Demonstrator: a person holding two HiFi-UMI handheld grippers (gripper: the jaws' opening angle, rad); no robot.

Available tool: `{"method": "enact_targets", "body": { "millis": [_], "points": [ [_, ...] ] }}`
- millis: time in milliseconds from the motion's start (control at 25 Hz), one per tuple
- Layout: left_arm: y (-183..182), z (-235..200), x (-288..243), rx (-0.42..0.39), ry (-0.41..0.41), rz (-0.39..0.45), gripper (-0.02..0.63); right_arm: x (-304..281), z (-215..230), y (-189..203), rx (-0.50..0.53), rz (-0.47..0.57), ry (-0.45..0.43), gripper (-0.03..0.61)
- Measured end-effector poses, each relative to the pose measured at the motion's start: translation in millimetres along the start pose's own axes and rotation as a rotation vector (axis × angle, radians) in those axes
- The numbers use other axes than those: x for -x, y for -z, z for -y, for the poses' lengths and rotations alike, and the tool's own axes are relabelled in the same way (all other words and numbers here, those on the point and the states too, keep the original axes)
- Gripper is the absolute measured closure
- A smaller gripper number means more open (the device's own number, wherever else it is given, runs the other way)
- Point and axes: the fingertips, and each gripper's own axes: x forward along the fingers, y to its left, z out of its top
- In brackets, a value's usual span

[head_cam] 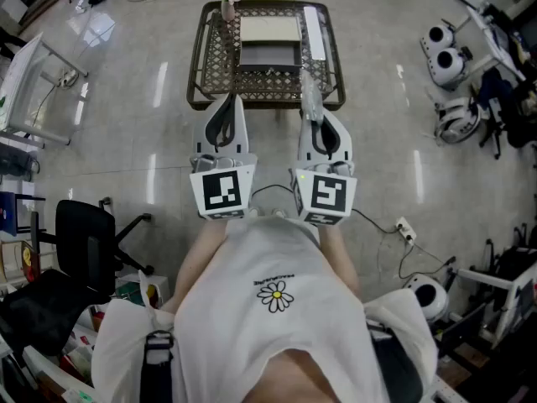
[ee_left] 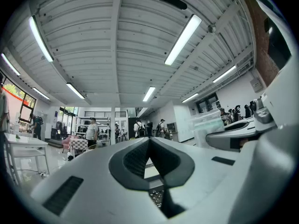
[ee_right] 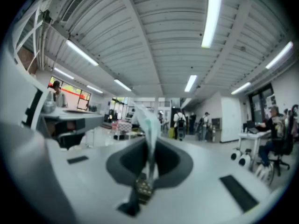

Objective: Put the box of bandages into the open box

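Note:
On a brown wicker table (head_cam: 210,65) stands the open box (head_cam: 268,55), dark inside, with its pale lid (head_cam: 269,28) laid back behind it. My right gripper (head_cam: 310,107) hovers at the table's near edge, shut on a thin, pale green-white box of bandages (head_cam: 307,89) that sticks out past the tips. In the right gripper view the same box of bandages (ee_right: 148,125) stands edge-on, pinched in the right gripper (ee_right: 150,148). My left gripper (head_cam: 226,99) hangs beside it, level with the table's near-left edge, shut and empty. Its tips meet in the left gripper view (ee_left: 149,140).
A long white box (head_cam: 312,30) lies along the table's right side and a small bottle-like thing (head_cam: 228,3) stands at its back left. White rounded machines (head_cam: 445,53) sit at the right, a power strip (head_cam: 405,230) lies on the floor, and a black chair (head_cam: 84,243) is at the left.

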Motion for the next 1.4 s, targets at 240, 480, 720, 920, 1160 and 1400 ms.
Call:
{"method": "enact_targets", "body": {
  "millis": [240, 480, 720, 920, 1160, 1400],
  "points": [
    [-1, -3, 0, -0.015, 0.007, 0.011, 0.594, -1, 1, -1, -0.019, 0.008, -0.002, 0.535],
    [4, 2, 3, -0.003, 0.018, -0.009, 0.594, -1, -1, 3, -0.043, -0.001, -0.030, 0.535],
    [5, -1, 2, -0.013, -0.009, -0.012, 0.594, 1, 10, 6, -0.087, 0.002, -0.023, 0.535],
    [9, 3, -1, -0.026, -0.033, -0.024, 0.594, 2, 22, 15, -0.095, -0.006, -0.038, 0.535],
    [12, 24, -5, -0.068, -0.076, -0.024, 0.594, 9, 46, 25, -0.082, -0.011, -0.066, 0.535],
    [15, 42, -7, -0.050, -0.101, -0.014, 0.594, 9, 66, 38, -0.066, -0.023, -0.090, 0.535]
  ]
}}
